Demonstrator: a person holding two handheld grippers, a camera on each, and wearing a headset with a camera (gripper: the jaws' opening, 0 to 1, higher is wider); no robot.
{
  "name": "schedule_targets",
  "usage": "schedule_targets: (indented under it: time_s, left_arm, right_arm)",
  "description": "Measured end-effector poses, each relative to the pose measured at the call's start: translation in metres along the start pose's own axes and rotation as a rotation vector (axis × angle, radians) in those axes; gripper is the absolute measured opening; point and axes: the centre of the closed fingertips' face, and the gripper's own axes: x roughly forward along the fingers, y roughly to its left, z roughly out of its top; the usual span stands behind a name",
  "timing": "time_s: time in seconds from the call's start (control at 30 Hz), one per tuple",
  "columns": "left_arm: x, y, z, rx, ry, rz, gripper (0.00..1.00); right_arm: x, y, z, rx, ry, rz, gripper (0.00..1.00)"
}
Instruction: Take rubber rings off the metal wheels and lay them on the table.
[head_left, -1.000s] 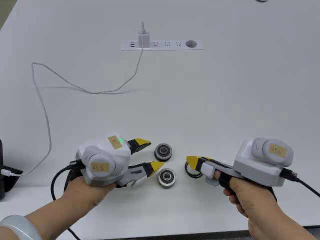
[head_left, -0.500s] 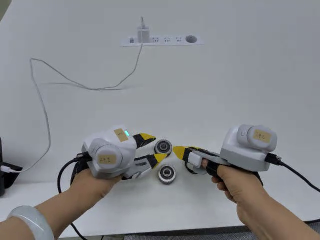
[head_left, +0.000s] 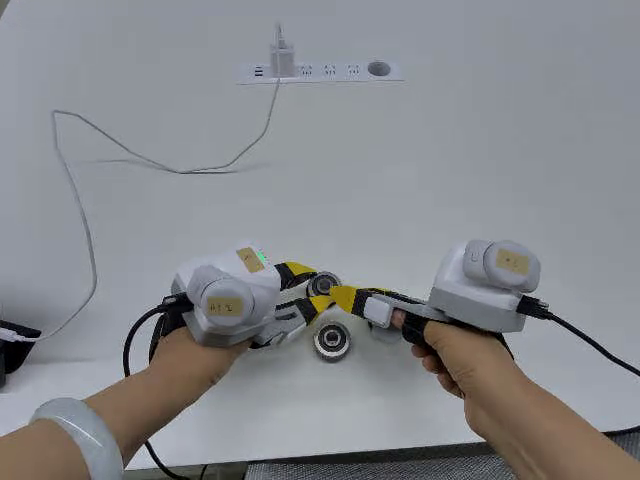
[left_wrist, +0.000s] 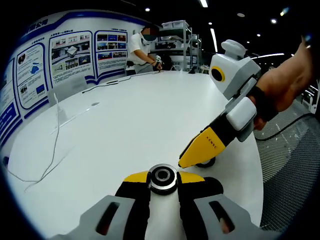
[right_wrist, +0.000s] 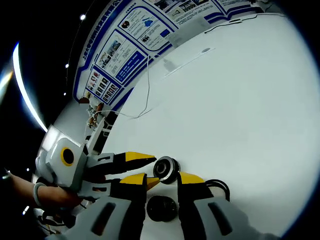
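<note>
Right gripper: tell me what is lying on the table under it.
A black rubber ring lies flat on the table under the right gripper, just behind its yellow tip. The gripper covers most of the ring, so whether anything sits inside it cannot be seen.

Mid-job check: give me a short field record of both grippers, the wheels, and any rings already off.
left gripper: jaws closed on a metal wheel, one on each side
right gripper: jaws slightly apart, nothing between them, tips close beside that wheel
second wheel: flat on the table, nearer the person, ungripped
loose rubber ring: lying on the table by the right gripper's jaws
rings left: both wheels show a dark outer band, apparently still fitted
</note>
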Motion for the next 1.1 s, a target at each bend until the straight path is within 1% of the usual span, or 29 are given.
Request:
schedule_targets:
  time_s: [0.37, 0.43, 0.53, 0.63, 0.8, 0.9, 1.1]
  left_arm:
    - [0.005, 0.0, -0.004, -0.005, 0.021, -0.004, 0.2]
    - [0.006, 0.0, -0.003, -0.006, 0.017, -0.005, 0.19]
    - [0.006, -0.001, -0.002, -0.002, 0.019, -0.013, 0.16]
    - [0.007, 0.001, -0.003, 0.0, 0.025, -0.007, 0.14]
    - [0.006, 0.001, -0.003, 0.002, 0.021, -0.012, 0.14]
    - [0.006, 0.001, -0.003, 0.005, 0.02, -0.013, 0.14]
    - [0.007, 0.001, -0.003, 0.018, 0.031, -0.011, 0.13]
  right_arm:
    - [0.002, -0.003, 0.0, 0.023, -0.008, 0.0, 0.26]
    - [0.002, -0.004, 0.001, 0.039, -0.015, 0.001, 0.26]
    - [0.002, -0.004, 0.002, 0.062, -0.023, 0.004, 0.26]
    - [0.002, -0.005, 0.002, 0.06, -0.022, 0.0, 0.25]
    - [0.005, -0.005, 0.002, 0.075, -0.022, 0.007, 0.25]
    - [0.01, -0.005, 0.001, 0.089, -0.019, 0.01, 0.25]
    - [0.016, -0.006, 0.001, 0.106, -0.015, 0.015, 0.25]
